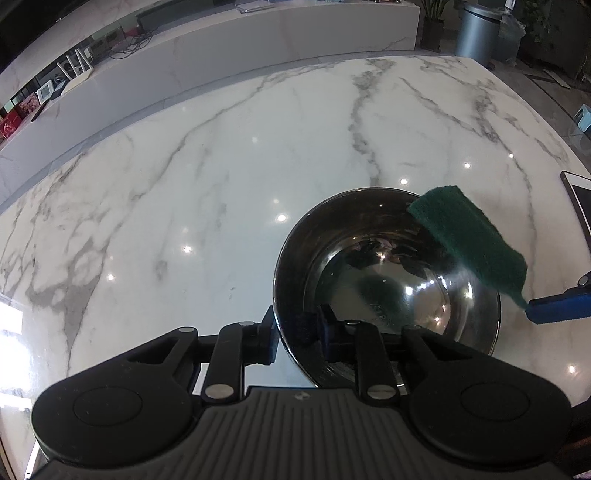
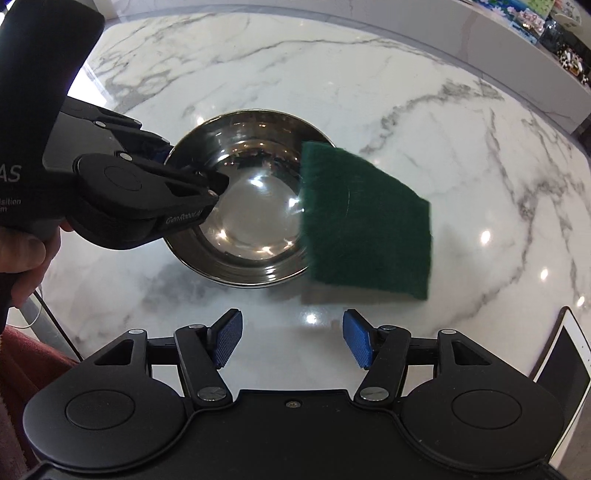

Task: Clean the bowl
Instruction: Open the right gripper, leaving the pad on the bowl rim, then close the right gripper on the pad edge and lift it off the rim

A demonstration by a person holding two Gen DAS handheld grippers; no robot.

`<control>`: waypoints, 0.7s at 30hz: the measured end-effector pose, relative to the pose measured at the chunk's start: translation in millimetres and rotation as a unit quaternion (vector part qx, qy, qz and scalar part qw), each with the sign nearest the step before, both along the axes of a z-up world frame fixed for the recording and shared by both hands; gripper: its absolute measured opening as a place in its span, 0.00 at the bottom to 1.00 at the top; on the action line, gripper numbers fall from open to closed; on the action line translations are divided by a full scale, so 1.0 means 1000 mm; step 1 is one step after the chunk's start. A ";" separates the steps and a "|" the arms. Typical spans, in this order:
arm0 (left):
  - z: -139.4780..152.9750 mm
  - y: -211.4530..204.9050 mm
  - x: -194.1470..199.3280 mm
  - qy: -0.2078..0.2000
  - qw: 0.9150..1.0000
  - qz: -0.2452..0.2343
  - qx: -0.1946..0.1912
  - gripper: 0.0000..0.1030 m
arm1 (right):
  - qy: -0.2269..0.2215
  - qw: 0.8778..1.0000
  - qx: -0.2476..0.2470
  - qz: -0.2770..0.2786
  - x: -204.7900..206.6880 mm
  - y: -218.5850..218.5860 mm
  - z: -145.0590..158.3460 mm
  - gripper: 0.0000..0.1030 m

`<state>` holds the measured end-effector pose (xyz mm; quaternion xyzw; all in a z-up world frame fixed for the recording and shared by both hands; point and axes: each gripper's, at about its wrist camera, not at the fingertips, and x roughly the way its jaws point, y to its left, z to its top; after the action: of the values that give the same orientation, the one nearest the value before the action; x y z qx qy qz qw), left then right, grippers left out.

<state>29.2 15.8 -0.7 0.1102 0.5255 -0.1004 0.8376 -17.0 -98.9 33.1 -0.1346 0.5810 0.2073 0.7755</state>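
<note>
A shiny steel bowl (image 1: 384, 284) (image 2: 243, 206) stands on the marble table (image 1: 221, 184). My left gripper (image 1: 297, 330) (image 2: 184, 166) is shut on the bowl's near rim, with one finger outside the wall and one inside. A green scouring pad (image 1: 469, 240) (image 2: 365, 221), blurred, is tilted over the bowl's right rim and casts a shadow on the table. My right gripper (image 2: 291, 339) stands open just short of the pad, with nothing between its blue pads (image 2: 229, 339). In the left wrist view the scouring pad's lower corner meets one blue fingertip (image 1: 557, 310); whether they touch I cannot tell.
A white tablet (image 1: 576, 199) (image 2: 565, 362) lies at the table's right edge. A person's hand (image 2: 22, 254) holds the left gripper's handle above a red cloth (image 2: 22, 369). A grey bin (image 1: 476, 33) and a long white counter (image 1: 258, 48) stand beyond the table.
</note>
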 end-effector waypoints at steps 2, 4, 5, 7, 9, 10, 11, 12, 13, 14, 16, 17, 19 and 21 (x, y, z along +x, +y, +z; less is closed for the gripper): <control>0.000 0.000 0.000 0.000 1.000 -0.002 0.002 0.20 | 0.004 1.000 0.001 0.000 0.000 -0.002 0.002 0.57; 0.000 0.000 0.001 0.000 1.000 -0.003 0.003 0.20 | 0.008 1.000 0.006 0.001 -0.002 -0.004 0.005 0.57; 0.000 0.000 0.001 0.000 1.000 -0.003 0.003 0.20 | 0.009 1.000 0.008 0.001 -0.004 -0.005 0.007 0.57; 0.000 0.000 0.002 0.001 1.000 -0.004 0.003 0.20 | 0.012 1.000 0.019 -0.001 -0.008 -0.007 0.012 0.57; 0.000 -0.001 0.002 0.001 1.000 -0.005 0.005 0.20 | 0.014 0.999 0.029 -0.001 -0.010 -0.009 0.016 0.57; 0.000 -0.001 0.002 0.001 1.000 -0.005 0.006 0.20 | 0.013 0.999 0.034 -0.001 -0.013 -0.010 0.020 0.57; 0.000 -0.001 0.001 0.001 1.000 -0.006 0.007 0.20 | 0.012 0.999 0.040 0.000 -0.015 -0.012 0.024 0.57; 0.000 -0.001 0.002 0.001 1.000 -0.005 0.007 0.20 | 0.009 0.999 0.043 0.000 -0.017 -0.014 0.029 0.57; 0.000 -0.001 0.002 0.001 1.000 -0.005 0.008 0.20 | 0.003 0.999 0.044 0.000 -0.018 -0.016 0.035 0.57; 0.000 -0.002 0.002 0.001 1.000 -0.005 0.008 0.20 | -0.003 0.999 0.045 -0.001 -0.019 -0.019 0.041 0.57; 0.000 -0.002 0.002 0.001 1.000 -0.004 0.008 0.20 | -0.019 0.999 0.043 -0.004 -0.019 -0.025 0.052 0.57; 0.000 -0.002 0.002 0.001 1.000 -0.004 0.008 0.20 | -0.035 0.999 0.037 -0.006 -0.019 -0.029 0.058 0.57; 0.000 -0.003 0.003 0.001 1.000 -0.003 0.008 0.20 | -0.059 0.998 0.021 -0.005 -0.017 -0.033 0.066 0.57; -0.001 -0.004 0.003 0.002 1.000 -0.004 0.008 0.20 | -0.079 0.997 -0.005 0.001 -0.014 -0.035 0.067 0.57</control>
<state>32.2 12.0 -1.7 0.1184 0.5279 -0.0999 0.8350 -30.9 -133.8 99.8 -0.1553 0.5188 0.1942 0.8179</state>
